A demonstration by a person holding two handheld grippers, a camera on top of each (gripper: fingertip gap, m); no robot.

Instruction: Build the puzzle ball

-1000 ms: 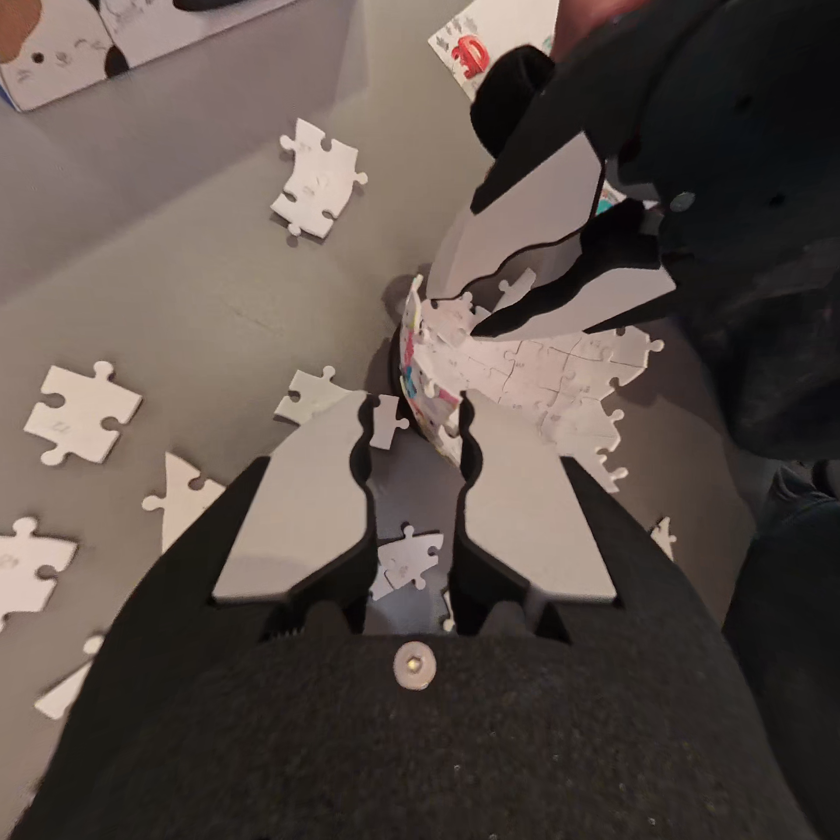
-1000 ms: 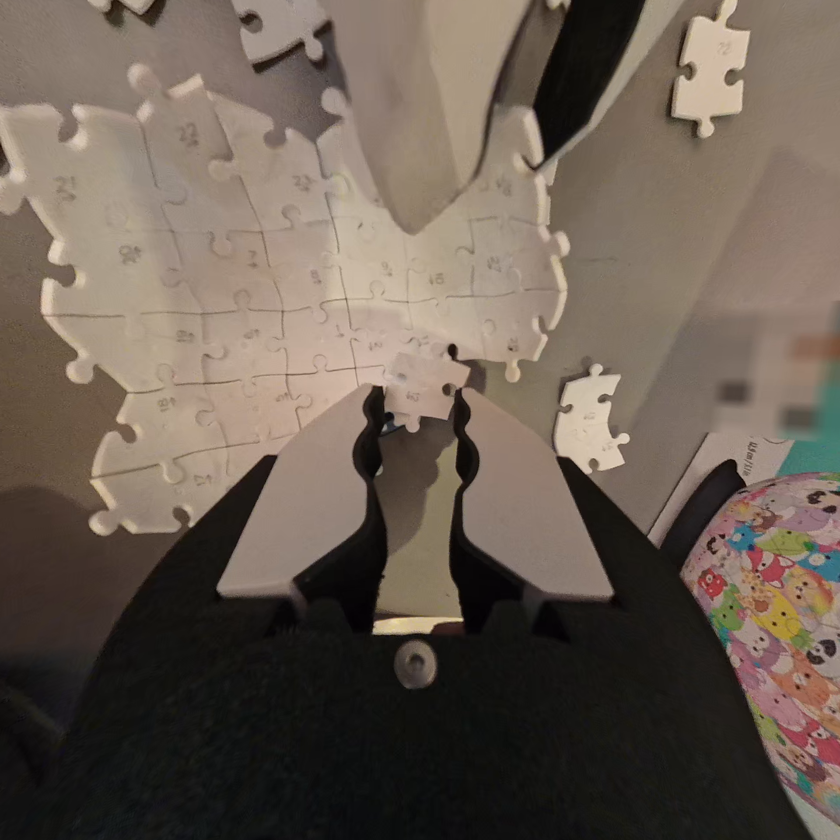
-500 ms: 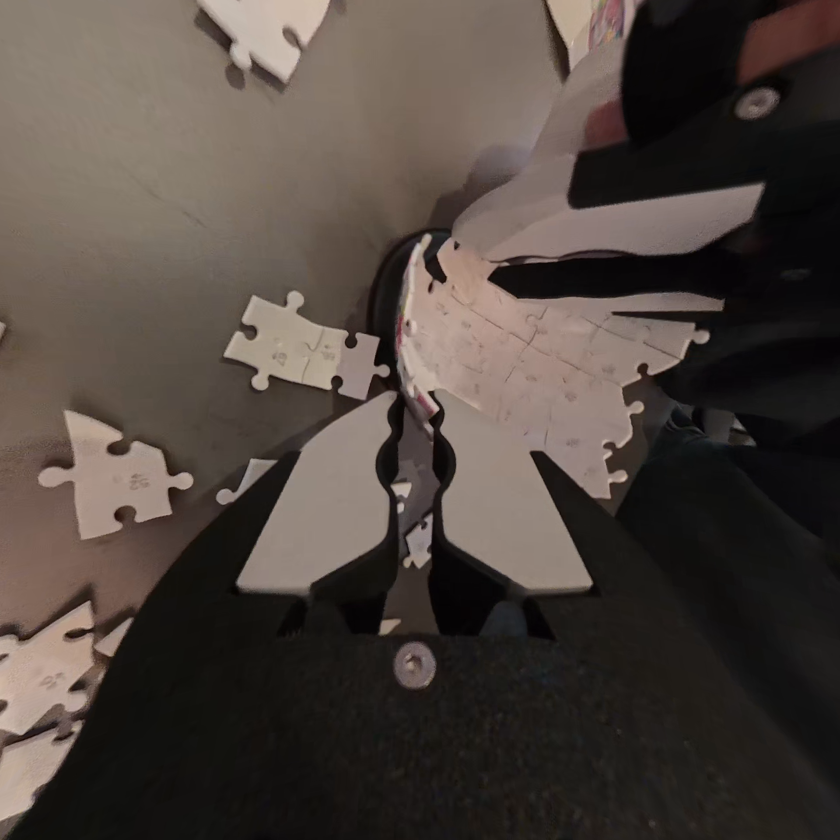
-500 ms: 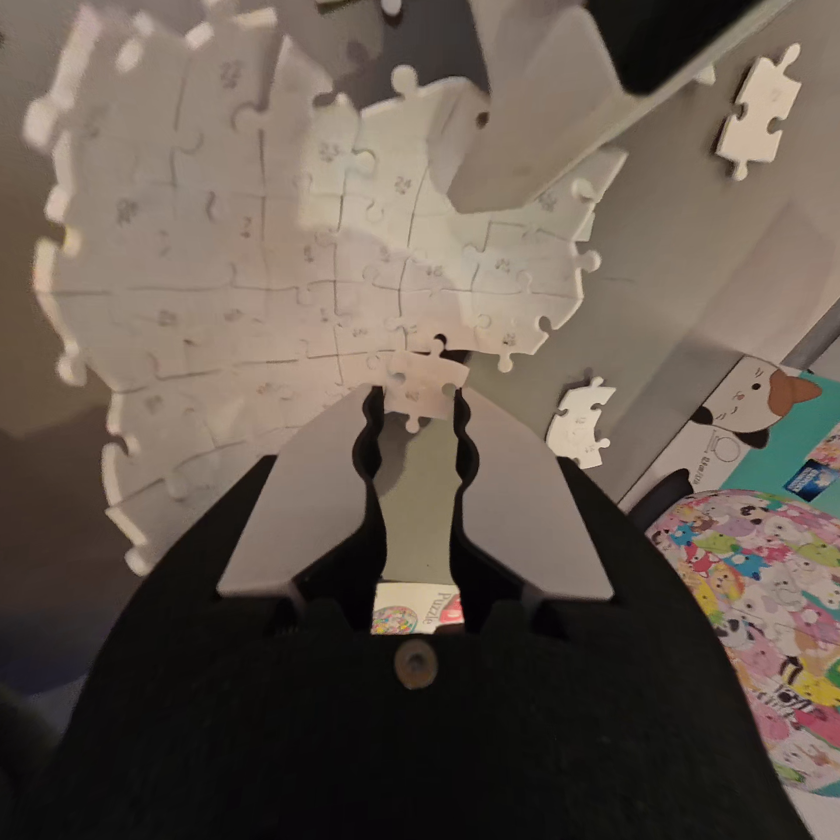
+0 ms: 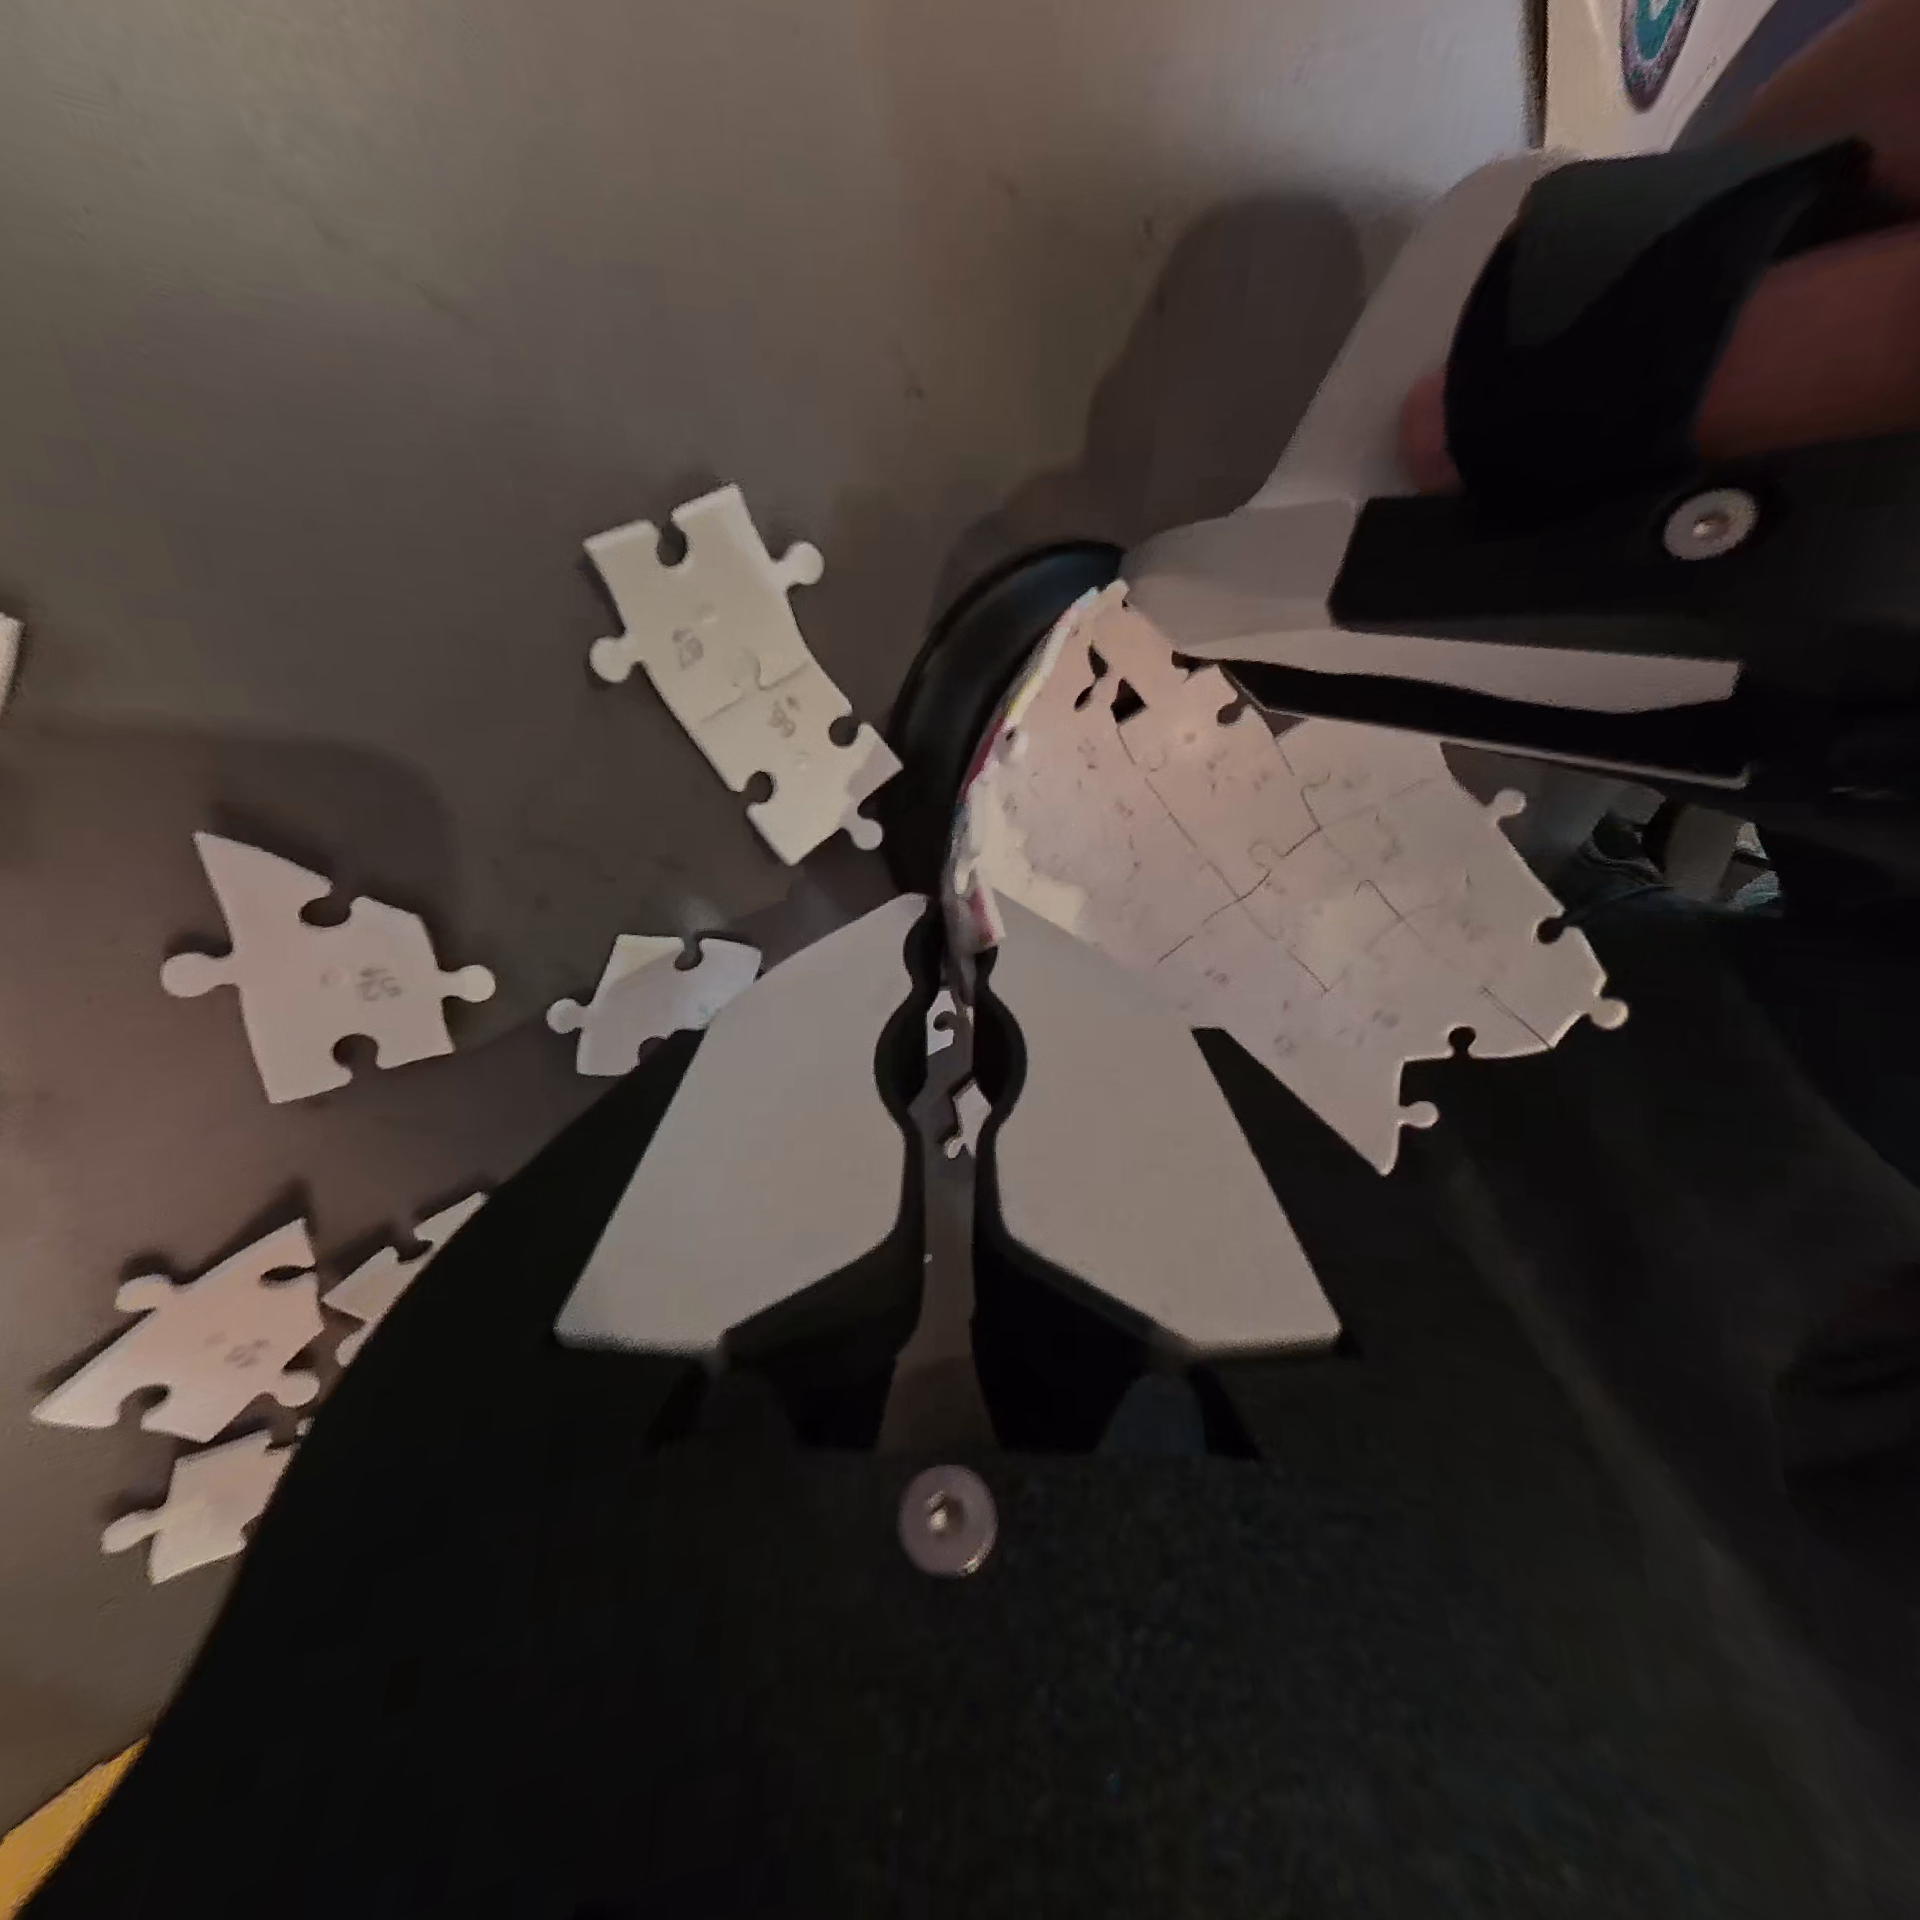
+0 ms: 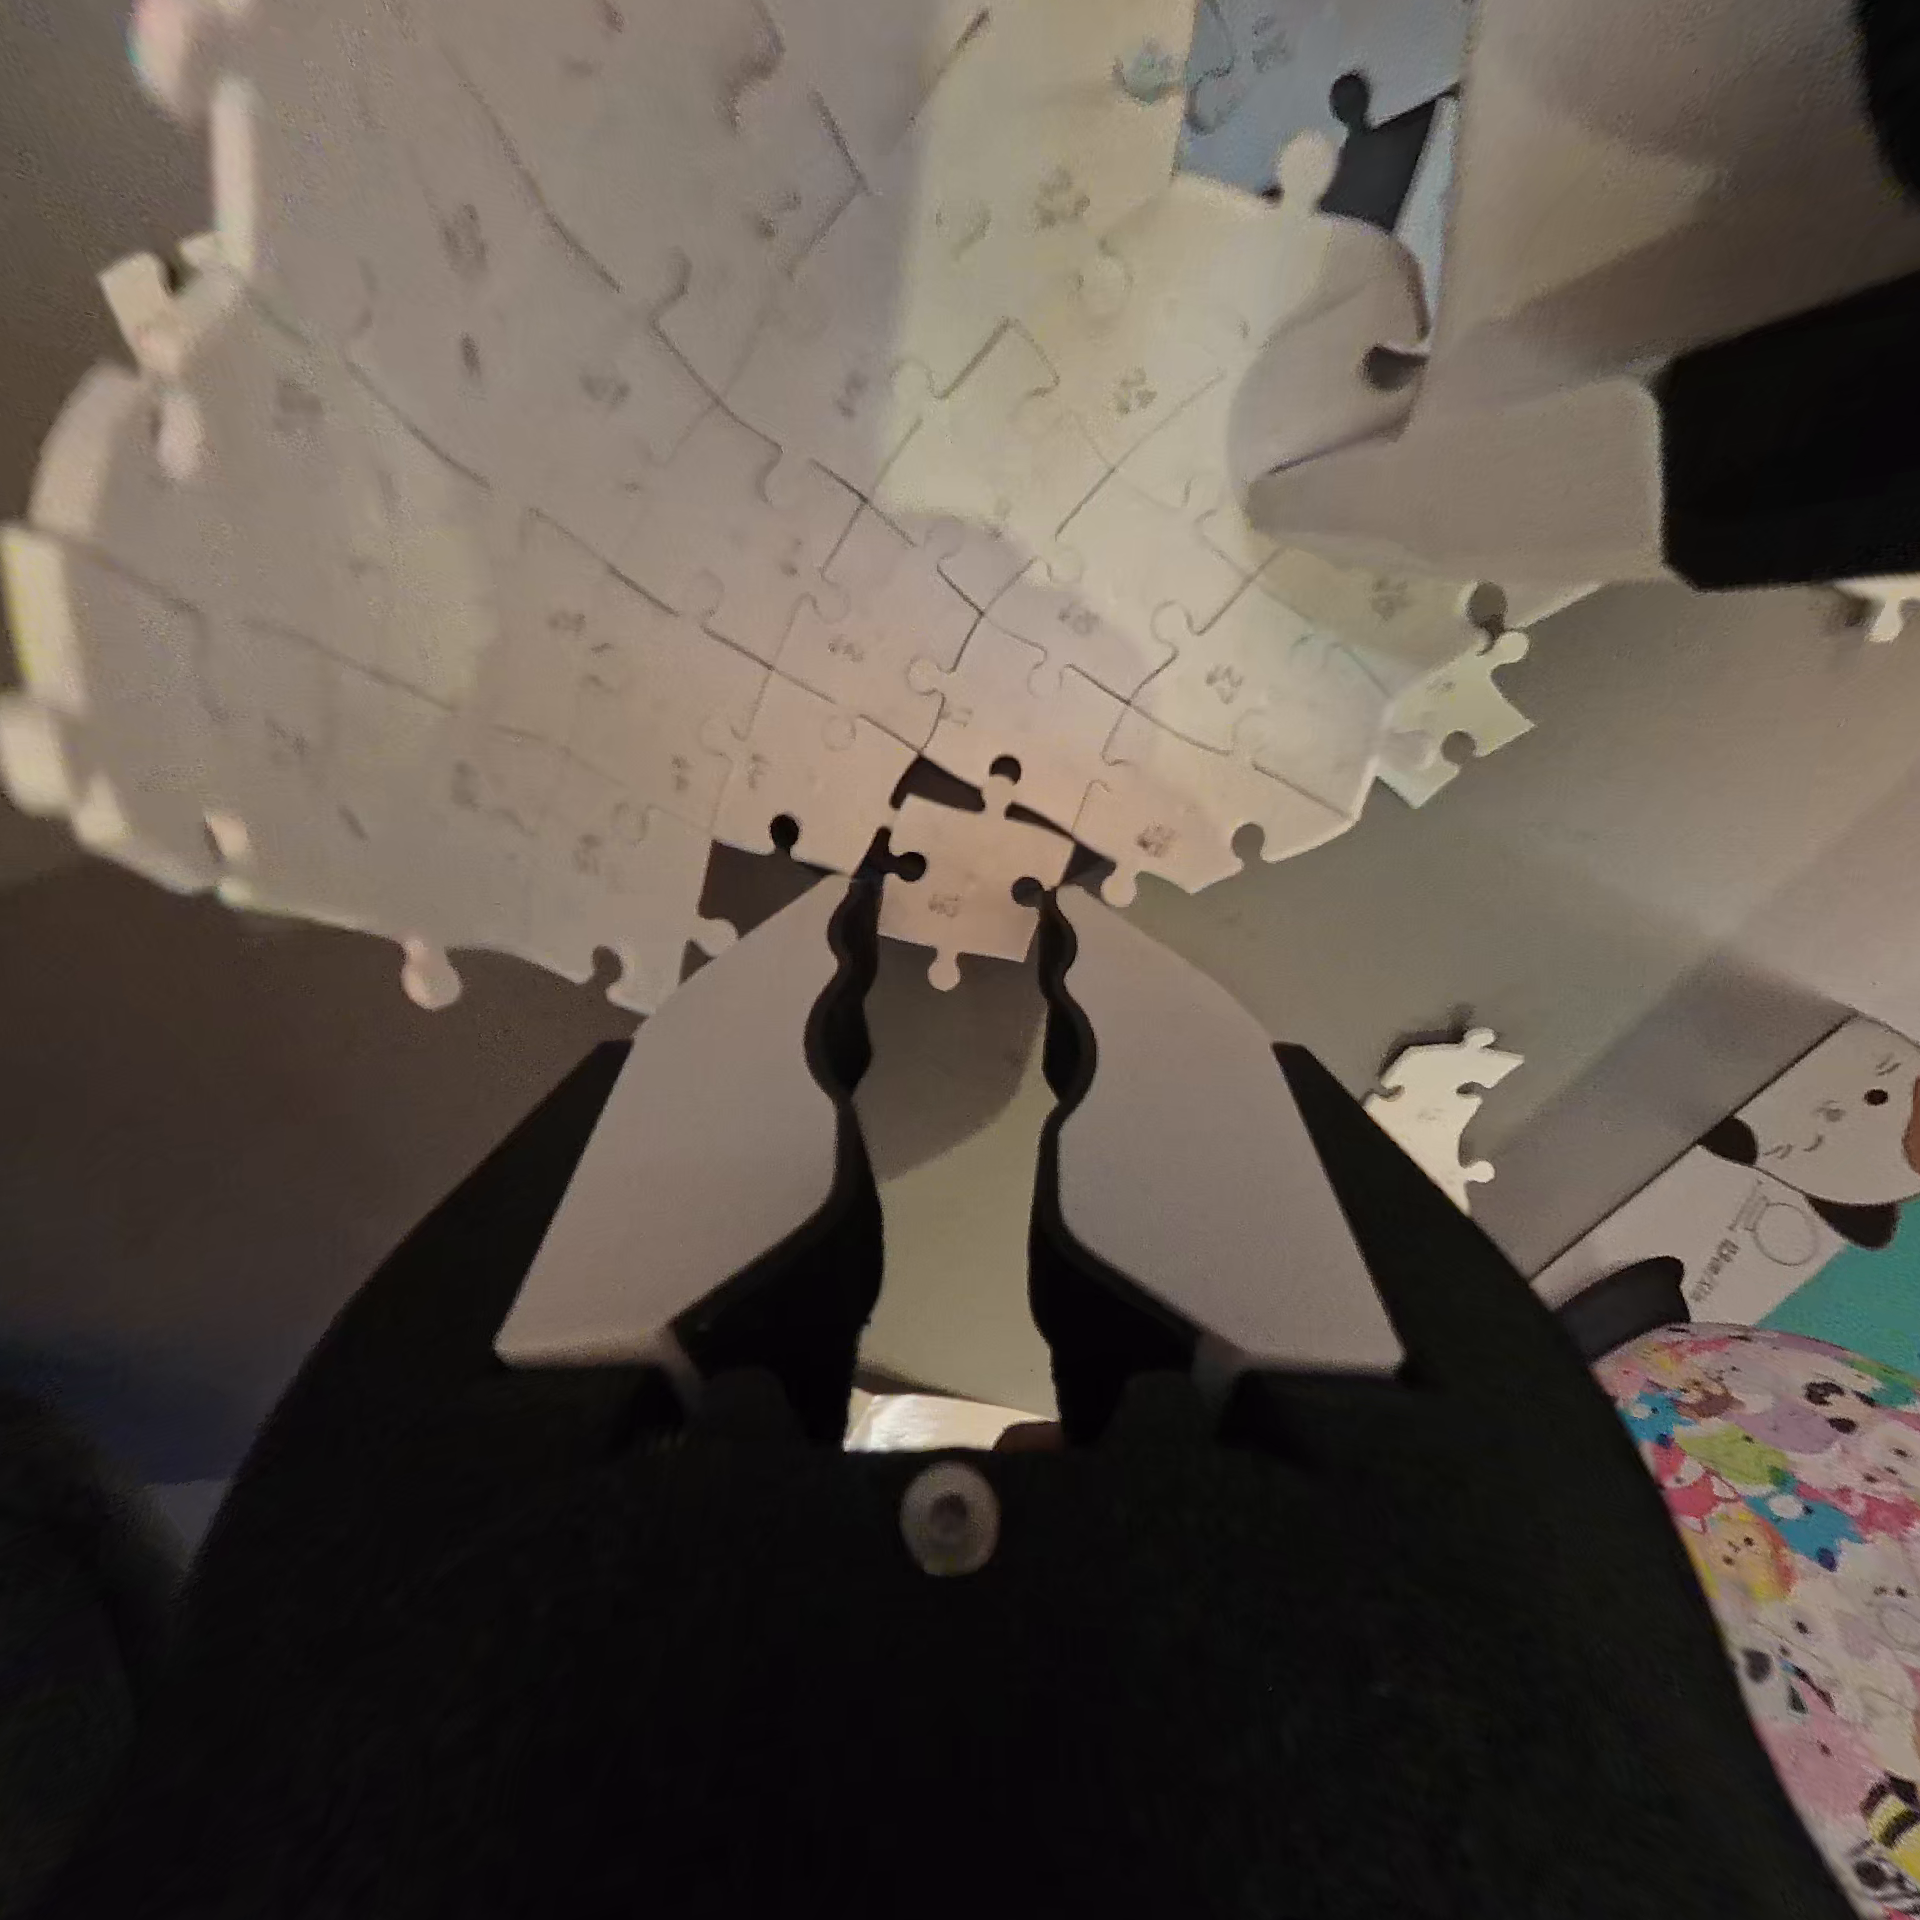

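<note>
The part-built puzzle ball is a curved white shell of joined pieces [image 6: 623,520], seen from its blank inner side. My right gripper [image 6: 951,904] is shut on a single white puzzle piece [image 6: 966,873] and holds it against a notch in the shell's lower edge, with small gaps around it. My left gripper [image 5: 961,935] is shut on the shell's rim [image 5: 971,894]; the shell [image 5: 1299,883] fans out to the right. The right gripper [image 5: 1164,634] shows there at the shell's top edge. The left gripper [image 6: 1309,416] shows at upper right in the right wrist view.
A black ring stand [image 5: 935,707] sits behind the shell on the grey table [image 5: 416,416]. Loose white pieces lie to the left [image 5: 738,675], [image 5: 322,966], [image 5: 197,1340]. One piece [image 6: 1439,1101], the puzzle box [image 6: 1766,1195] and a colourful ball picture [image 6: 1787,1507] are at the right. The left gripper's tips are roughly 8 cm from the right gripper's.
My left gripper has closed from open onto the shell's rim and moved in close. The shell has tilted and come nearer the right camera. The right gripper keeps its piece at the shell's edge.
</note>
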